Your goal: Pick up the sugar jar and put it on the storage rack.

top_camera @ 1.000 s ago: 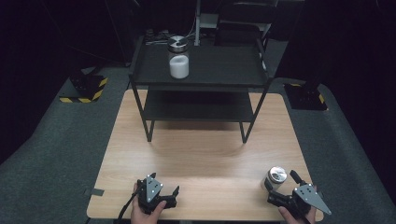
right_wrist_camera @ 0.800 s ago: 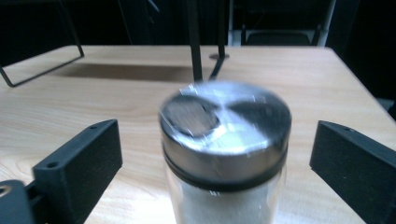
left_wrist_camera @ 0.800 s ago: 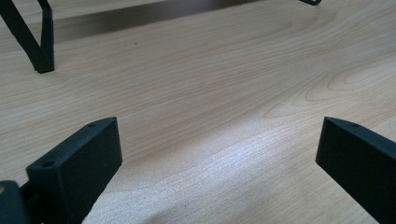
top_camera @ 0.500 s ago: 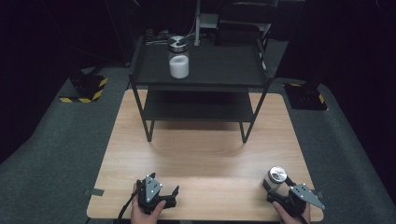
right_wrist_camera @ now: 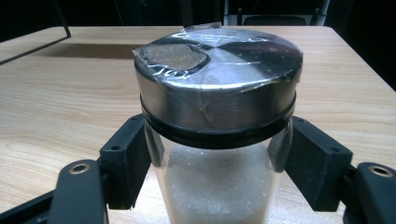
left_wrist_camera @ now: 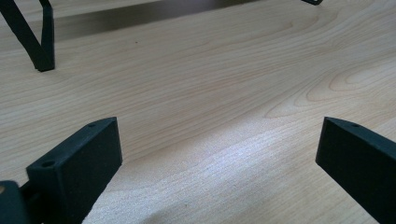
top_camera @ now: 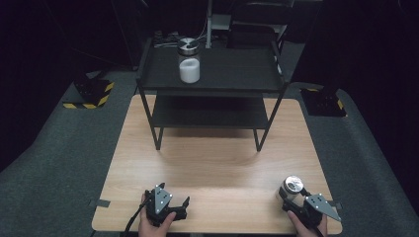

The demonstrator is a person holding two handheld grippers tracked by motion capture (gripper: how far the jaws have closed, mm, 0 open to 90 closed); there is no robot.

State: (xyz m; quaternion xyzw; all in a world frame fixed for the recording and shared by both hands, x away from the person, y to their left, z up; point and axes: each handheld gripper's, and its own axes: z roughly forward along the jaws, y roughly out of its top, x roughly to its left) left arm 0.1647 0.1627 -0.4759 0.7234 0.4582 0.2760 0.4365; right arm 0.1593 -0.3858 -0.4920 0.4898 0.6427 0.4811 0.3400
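Observation:
A glass jar (top_camera: 293, 184) with a steel lid and white grains inside stands near the front right corner of the wooden table (top_camera: 217, 163). My right gripper (top_camera: 292, 198) has just been closing and now has both pads against the glass below the lid. In the right gripper view the jar (right_wrist_camera: 219, 93) stands between the black fingers (right_wrist_camera: 123, 163), which touch it on both sides. My left gripper (top_camera: 183, 207) rests near the table's front left edge. Its jaws (left_wrist_camera: 219, 154) stand wide apart over bare wood with nothing between them.
A black two-level rack (top_camera: 232, 69) stands at the back of the table. A second, similar jar (top_camera: 188, 61) sits on its top shelf. One rack leg (left_wrist_camera: 42, 42) shows in the left gripper view. Grey floor surrounds the table.
The right gripper's jaws have drawn in around the jar and now grip it. The jar still stands in the same spot. The left gripper has not moved.

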